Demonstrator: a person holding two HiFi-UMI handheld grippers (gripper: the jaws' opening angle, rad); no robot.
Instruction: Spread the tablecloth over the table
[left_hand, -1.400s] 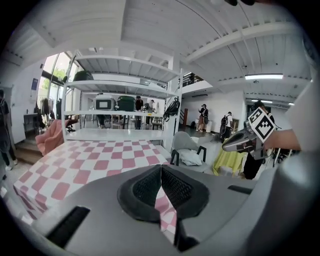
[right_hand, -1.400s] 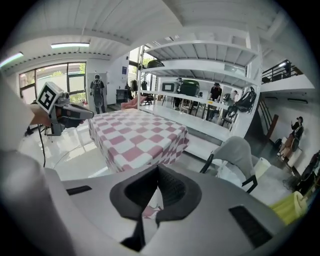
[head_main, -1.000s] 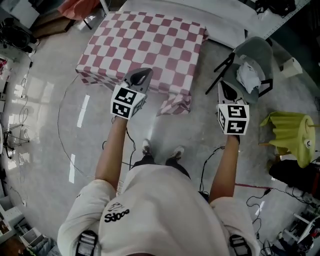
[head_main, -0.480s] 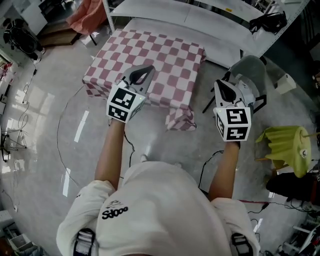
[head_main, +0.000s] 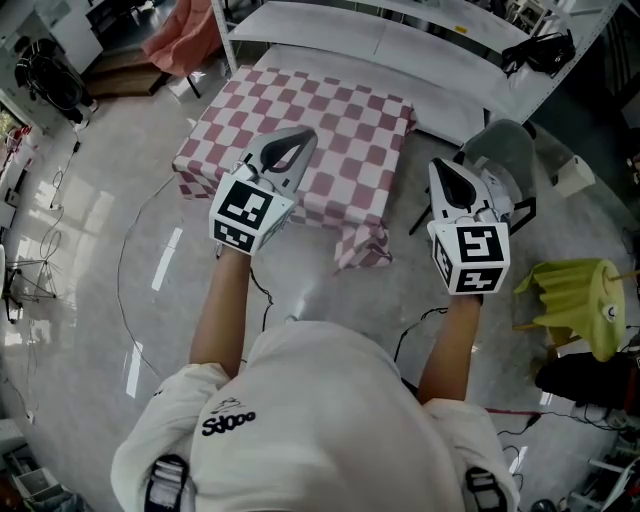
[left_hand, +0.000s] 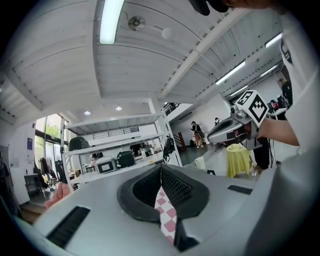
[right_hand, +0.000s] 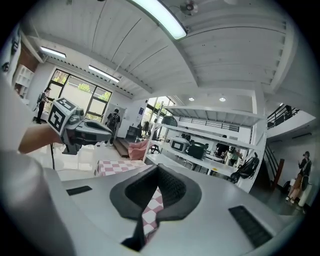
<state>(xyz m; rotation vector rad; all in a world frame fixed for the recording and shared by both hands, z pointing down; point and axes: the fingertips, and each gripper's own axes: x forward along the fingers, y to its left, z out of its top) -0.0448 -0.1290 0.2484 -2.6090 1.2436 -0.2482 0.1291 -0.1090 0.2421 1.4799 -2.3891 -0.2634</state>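
Cloth pinched at two points, held up for spreading.
We have the left gripper and the right gripper each clamped shut on a strip of the checked tablecloth. Its bulk lies over the table, with one bunch hanging at the near corner. Next, we judge, it wants drawing taut and lowering evenly.

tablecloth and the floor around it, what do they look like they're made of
The tablecloth: probably thin woven fabric, matte, pink-and-white check; it hangs in soft folds at the near corner. The floor: likely polished concrete or a similar hard surface, glossy grey; ceiling lights reflect in it.
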